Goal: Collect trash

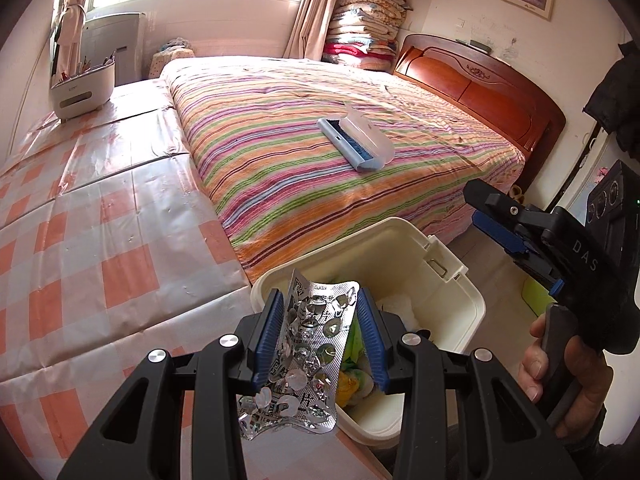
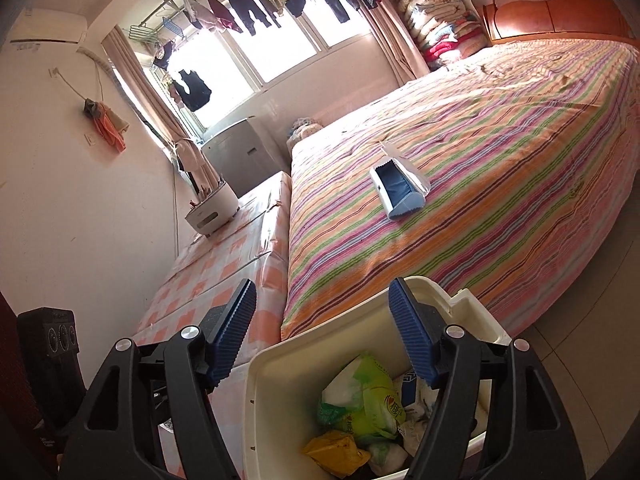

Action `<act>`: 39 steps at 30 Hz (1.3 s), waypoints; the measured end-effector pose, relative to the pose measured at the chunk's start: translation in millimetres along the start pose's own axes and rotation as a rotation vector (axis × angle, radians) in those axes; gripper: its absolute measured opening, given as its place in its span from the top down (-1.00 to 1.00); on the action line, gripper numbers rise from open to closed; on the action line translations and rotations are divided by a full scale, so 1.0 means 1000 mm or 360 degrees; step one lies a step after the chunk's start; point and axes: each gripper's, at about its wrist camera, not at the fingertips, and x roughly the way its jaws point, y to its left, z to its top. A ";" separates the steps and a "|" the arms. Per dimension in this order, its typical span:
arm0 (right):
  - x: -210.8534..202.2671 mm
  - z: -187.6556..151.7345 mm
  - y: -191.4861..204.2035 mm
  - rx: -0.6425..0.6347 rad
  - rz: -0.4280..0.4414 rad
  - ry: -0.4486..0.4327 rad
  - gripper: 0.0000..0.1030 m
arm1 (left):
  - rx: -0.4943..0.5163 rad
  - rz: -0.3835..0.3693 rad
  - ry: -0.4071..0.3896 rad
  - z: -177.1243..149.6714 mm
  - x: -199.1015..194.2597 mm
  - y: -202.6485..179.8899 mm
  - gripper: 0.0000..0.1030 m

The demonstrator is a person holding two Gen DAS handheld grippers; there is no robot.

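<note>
My left gripper [image 1: 320, 336] is shut on a crumpled silver pill blister pack [image 1: 308, 356] and holds it at the near left rim of a cream trash bin [image 1: 448, 280]. The bin stands on the floor against the bed. It holds green, yellow and white wrappers [image 2: 360, 408]. My right gripper [image 2: 324, 336] is open and empty just above the bin [image 2: 272, 392]. It also shows in the left wrist view [image 1: 508, 220], to the right of the bin.
A striped bed [image 1: 320, 128] carries a white and blue case [image 1: 356, 142]. An orange checked surface [image 1: 100, 240] lies left of the bin, with a white organiser [image 1: 82, 86] at its far end. The wooden headboard [image 1: 480, 84] is at the back right.
</note>
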 end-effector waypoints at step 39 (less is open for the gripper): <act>-0.089 -0.069 0.078 -0.0449 -0.0264 0.0034 -0.87 | -0.0086 0.0687 -0.0126 -0.049 -0.090 -0.013 -0.50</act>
